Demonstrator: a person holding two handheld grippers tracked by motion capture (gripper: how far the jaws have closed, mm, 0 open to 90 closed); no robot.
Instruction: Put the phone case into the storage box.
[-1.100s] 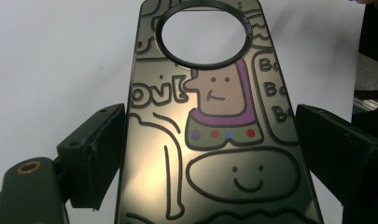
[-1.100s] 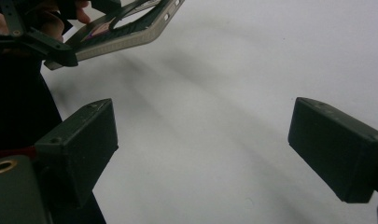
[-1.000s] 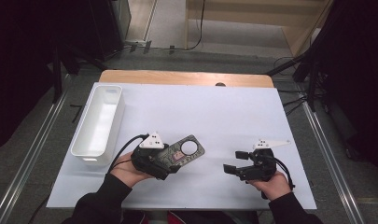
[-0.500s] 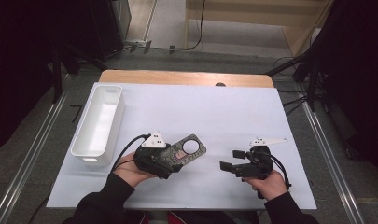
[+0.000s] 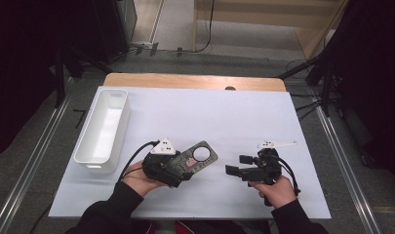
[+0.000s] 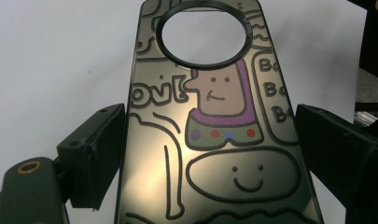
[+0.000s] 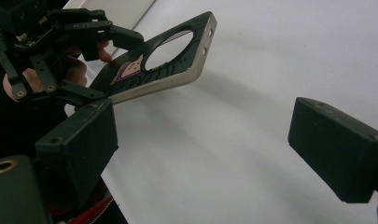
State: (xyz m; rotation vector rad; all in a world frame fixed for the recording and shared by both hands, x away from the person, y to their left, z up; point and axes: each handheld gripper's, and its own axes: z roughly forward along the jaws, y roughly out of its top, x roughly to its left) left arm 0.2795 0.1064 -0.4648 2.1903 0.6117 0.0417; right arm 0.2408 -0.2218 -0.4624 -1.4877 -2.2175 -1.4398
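A flat dark phone case [image 5: 197, 157] with cartoon drawings and a round camera hole is lifted off the white table, tilted. My left gripper [image 5: 178, 168] is shut on its lower part. In the left gripper view the two black jaws press on the long edges of the case [image 6: 214, 154], which sits in the left gripper [image 6: 210, 135]. My right gripper [image 5: 236, 165] hovers just right of the case, pointing left at it, open with nothing between its jaws. In the right gripper view the case [image 7: 163, 65] hangs at the upper left, beyond the wide-open right gripper [image 7: 203, 121].
A long white bin [image 5: 121, 127] stands at the left of the white table cover [image 5: 209, 112]. The wooden table edge [image 5: 195, 81] runs along the back. Metal rails and dark stands flank the table.
My right gripper has edged a little to the left, nearer the case. The left gripper and the case have stayed where they were.
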